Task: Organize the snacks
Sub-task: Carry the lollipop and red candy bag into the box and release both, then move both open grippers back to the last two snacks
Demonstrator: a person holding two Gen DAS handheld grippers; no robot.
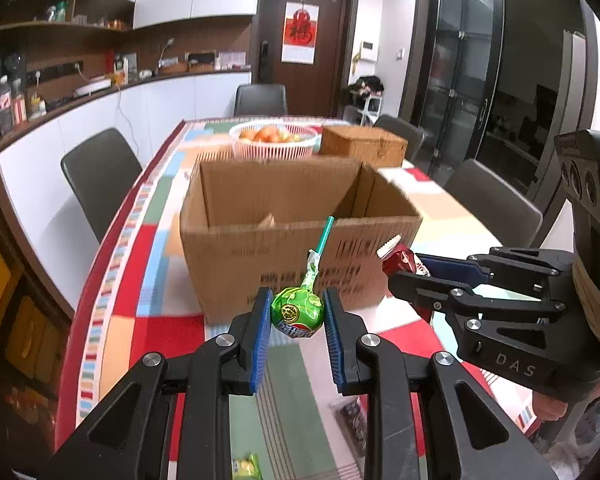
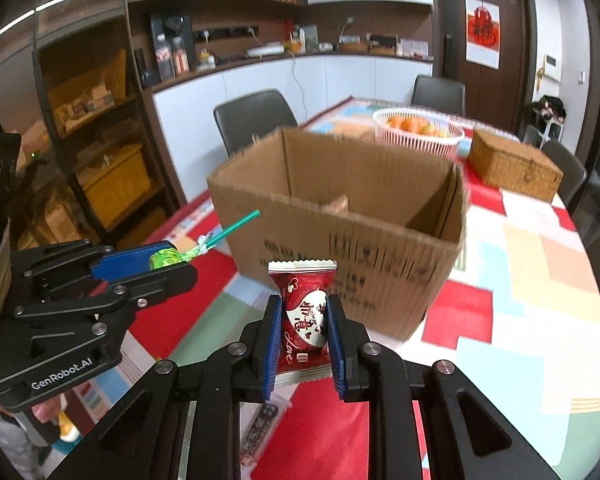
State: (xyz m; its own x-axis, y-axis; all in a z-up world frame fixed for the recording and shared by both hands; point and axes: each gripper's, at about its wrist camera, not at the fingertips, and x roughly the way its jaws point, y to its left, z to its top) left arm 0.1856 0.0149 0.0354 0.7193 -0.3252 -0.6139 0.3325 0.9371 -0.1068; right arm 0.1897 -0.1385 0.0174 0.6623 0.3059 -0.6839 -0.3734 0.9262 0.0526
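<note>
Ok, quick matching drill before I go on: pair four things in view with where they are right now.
Things:
1. green-wrapped lollipop
2. red foil snack packet
3. white plastic basket of oranges
4. brown woven wicker box

Places:
A. behind the open cardboard box, near its left half
B. in the right gripper
C. behind the cardboard box, on the right
D. in the left gripper

Pairs: 1-D, 2-B, 3-A, 4-C

Left gripper (image 1: 297,314) and right gripper (image 2: 303,322) both clamped
</note>
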